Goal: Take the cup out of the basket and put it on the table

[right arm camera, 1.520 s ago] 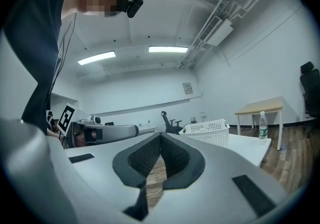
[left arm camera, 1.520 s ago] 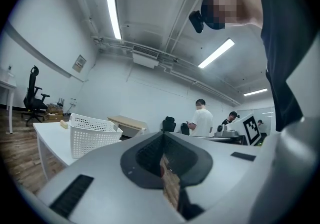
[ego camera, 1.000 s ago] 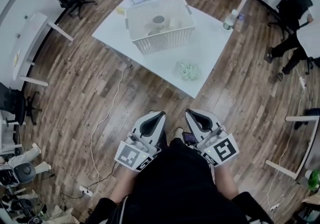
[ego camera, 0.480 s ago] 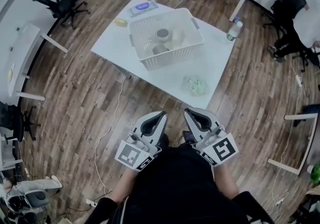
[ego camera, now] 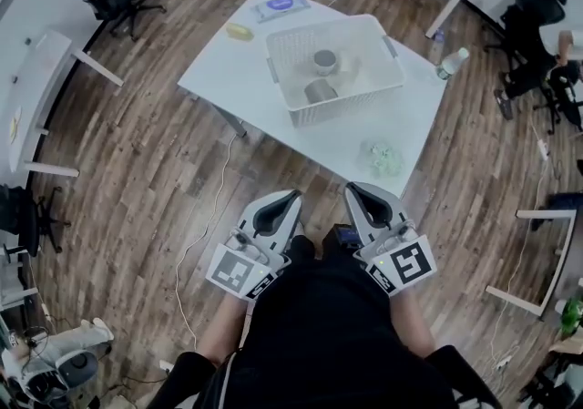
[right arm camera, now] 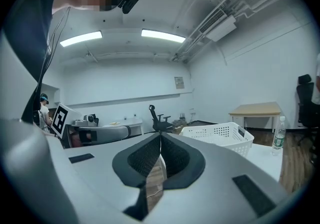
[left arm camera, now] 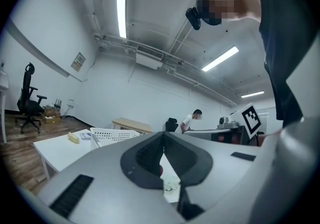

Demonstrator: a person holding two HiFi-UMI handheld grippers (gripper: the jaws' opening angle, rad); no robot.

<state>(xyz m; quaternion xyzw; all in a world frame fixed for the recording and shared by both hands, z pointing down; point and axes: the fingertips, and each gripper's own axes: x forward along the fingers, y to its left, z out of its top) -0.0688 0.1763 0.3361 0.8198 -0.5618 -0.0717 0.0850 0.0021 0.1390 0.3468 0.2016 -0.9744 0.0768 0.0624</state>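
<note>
Cup (ego camera: pixel 325 61) inside white basket (ego camera: pixel 351 107), basket on white table (ego camera: pixel 235 72)

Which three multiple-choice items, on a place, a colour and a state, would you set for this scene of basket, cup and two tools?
1. Where is the grey cup? A inside the basket; B beneath it; C beside it.
2. What colour is the basket? A red; B white; C black.
3. How do the left tool and right tool stand? A wide open; B shut on a cup; C shut, empty.
Answers: 1 A, it sits within the walls; 2 B, its mesh is white; 3 C, each tool's view shows jaws together, nothing between.
</note>
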